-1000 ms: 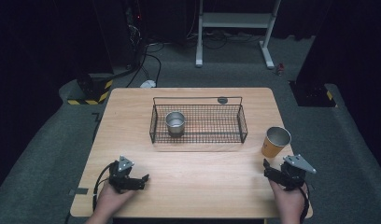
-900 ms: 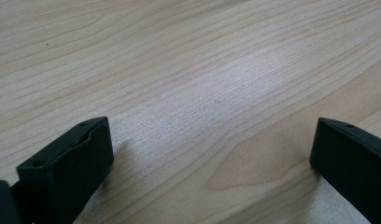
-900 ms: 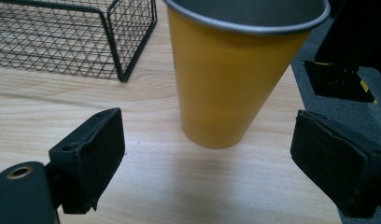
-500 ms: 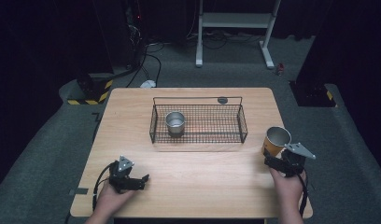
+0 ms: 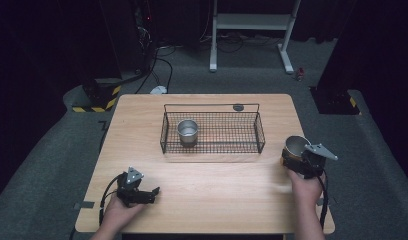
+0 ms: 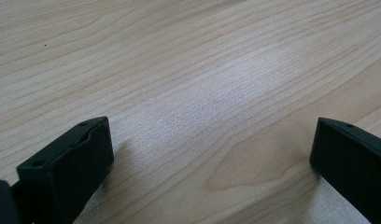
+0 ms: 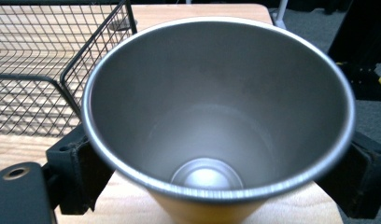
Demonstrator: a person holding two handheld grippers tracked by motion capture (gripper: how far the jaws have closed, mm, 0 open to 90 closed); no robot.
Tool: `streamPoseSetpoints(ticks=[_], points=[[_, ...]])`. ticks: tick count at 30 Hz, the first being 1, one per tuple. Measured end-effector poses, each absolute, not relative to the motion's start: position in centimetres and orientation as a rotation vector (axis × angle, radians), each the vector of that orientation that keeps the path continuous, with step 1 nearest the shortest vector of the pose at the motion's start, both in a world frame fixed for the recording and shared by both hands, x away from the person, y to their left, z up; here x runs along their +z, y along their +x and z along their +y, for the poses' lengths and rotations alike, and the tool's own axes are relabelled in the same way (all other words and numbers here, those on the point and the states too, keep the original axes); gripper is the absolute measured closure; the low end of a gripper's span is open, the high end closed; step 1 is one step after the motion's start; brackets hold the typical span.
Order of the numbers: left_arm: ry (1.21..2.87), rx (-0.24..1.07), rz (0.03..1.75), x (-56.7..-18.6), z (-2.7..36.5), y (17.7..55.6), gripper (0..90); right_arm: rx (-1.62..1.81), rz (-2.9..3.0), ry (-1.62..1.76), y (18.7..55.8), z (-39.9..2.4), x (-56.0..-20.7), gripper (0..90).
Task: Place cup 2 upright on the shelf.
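While the tall orange-sided metal cup with a bright steel interior (image 7: 216, 116) stands on the pale wooden table (image 5: 212, 190) just off the right end of the black wire-mesh basket (image 5: 212, 132), the right gripper (image 5: 298, 161) has its two black jaws either side of the cup's wall — bracketing it closely, though whether they are pinching it yet I cannot tell. A squeeze applied this high on a tapering wall could, I judge, let the cup slip downward or tip toward the basket's end, and a lift begun too near the mesh might catch the rim on the wire.

Inside the basket, toward its left end, a smaller plain steel cup (image 5: 187, 131) stands upright. Well in front of the basket's left corner, the left gripper (image 5: 142, 192) rests low over bare wood, jaws spread wide with nothing between them.

Looking straight down the orange cup, the right gripper view reveals that it is empty to its round base — something the high view cannot settle. That overhead camera alone lays out both cups, the basket and both hands together.
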State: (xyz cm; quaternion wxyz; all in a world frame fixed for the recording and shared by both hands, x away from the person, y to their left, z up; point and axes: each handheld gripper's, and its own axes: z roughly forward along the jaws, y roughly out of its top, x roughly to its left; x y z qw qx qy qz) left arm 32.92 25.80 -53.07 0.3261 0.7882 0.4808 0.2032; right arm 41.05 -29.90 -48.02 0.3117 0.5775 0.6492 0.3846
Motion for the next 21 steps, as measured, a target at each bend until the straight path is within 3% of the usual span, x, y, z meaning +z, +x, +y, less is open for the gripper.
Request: streamPoseSetpoints(ticks=[9, 21], points=[[2.067, 0.535, 1.258, -53.1, 25.8, 32.9, 0.0, 1.044, 1.714, 1.515, 41.2, -29.7, -47.6, 13.3], [2.065, 0.532, 1.254, -53.1, 25.8, 32.9, 0.0, 1.066, 1.739, 1.428, 38.5, -28.2, -47.2, 13.4]])
